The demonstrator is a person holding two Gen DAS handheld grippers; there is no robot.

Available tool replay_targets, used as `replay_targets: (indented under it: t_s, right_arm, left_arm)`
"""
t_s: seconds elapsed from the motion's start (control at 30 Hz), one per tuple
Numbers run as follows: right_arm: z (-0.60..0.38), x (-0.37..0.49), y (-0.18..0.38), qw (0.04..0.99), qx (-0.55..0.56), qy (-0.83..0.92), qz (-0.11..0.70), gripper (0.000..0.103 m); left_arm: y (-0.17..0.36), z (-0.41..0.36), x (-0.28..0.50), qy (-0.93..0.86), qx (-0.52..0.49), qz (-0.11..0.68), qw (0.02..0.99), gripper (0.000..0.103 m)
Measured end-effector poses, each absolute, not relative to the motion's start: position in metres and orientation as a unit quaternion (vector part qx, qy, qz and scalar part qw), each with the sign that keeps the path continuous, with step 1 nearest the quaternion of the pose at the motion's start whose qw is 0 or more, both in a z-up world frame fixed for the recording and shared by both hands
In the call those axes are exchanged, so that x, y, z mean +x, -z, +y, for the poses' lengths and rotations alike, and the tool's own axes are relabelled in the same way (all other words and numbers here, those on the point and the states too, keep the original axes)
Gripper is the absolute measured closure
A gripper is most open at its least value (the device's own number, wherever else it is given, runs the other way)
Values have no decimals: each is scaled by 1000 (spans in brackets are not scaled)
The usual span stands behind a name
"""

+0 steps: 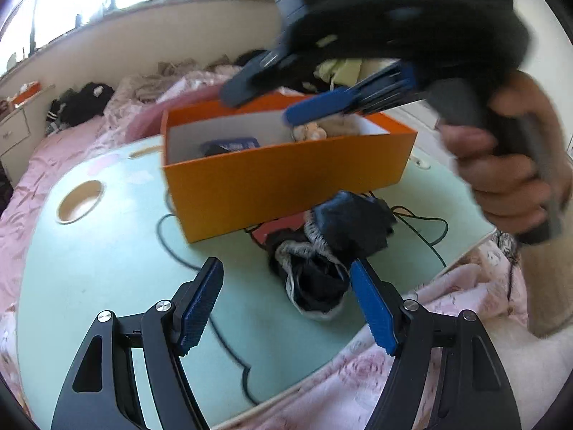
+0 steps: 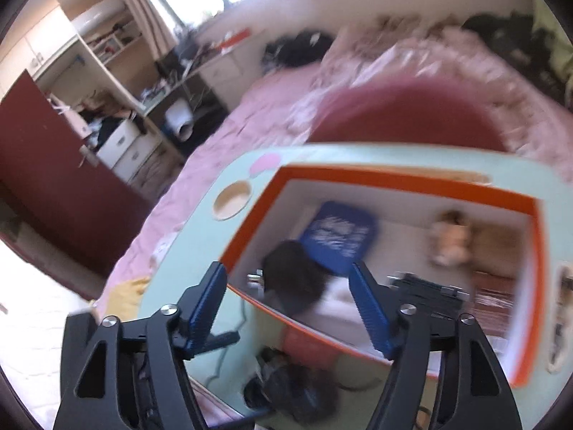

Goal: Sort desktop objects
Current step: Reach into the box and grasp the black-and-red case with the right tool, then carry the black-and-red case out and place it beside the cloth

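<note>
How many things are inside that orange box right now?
4 that I can make out: a blue flat packet at the back left of the orange cardboard box, a dark fabric lump in front of it, a pale soft toy and a black clip-like object. More may be hidden.

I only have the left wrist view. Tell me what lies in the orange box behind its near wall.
Observer: A black bundle lies in the orange box by that wall, beside the blue packet.
Operator: Check the right gripper's pads.
Observer: The right gripper hovers above the box with its jaws apart, gripping nothing.
Operator: Report the box's right end.
Observer: A small pale figure lies there with something brown beside it. It is too blurred to identify.
</note>
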State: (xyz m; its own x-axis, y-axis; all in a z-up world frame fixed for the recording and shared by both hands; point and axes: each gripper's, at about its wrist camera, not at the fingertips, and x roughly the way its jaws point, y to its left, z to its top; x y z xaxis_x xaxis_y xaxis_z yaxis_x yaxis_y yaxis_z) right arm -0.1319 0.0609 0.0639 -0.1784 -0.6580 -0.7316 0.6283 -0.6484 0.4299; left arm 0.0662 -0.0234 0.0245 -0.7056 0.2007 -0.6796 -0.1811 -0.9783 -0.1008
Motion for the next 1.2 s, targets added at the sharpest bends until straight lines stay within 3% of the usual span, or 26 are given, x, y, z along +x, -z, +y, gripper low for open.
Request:
replay_targets:
  t_s: [0.37,0.47,0.63,0.67,0.83,0.87,0.9,1.2]
  right_arm:
    - [18,-151,-25,378,561,735,46,34]
    - [25,-159,-13,389,580,716,28,45]
    - [36,-163,-20,388,573,722,8,53]
    - [38,-161,-21,389,573,721,3,59]
    - [46,-163,-24,385,557,736,-14,62]
    - [49,-165,-25,394,555,732,-32,73]
    - [53,-165,-28,401,552,730,-49,77]
    - [78,-165,-52,397,510,758,-87,77]
  left_arm:
    - [-18,-29,74,-920,-372,-47,113,29]
    - [-17,-29,73,-918,-375,-54,114,29]
    - [-17,-30,70,-917,-377,-63,114,29]
    - [-17,-30,71,-917,-377,-65,115,29]
    - [-16,-36,64,-915,-379,-74,115,29]
    - [-16,-36,63,-915,-379,-74,115,29]
    - [-16,-37,62,-915,-379,-74,115,29]
    - [-15,-37,61,-916,-377,-73,114,29]
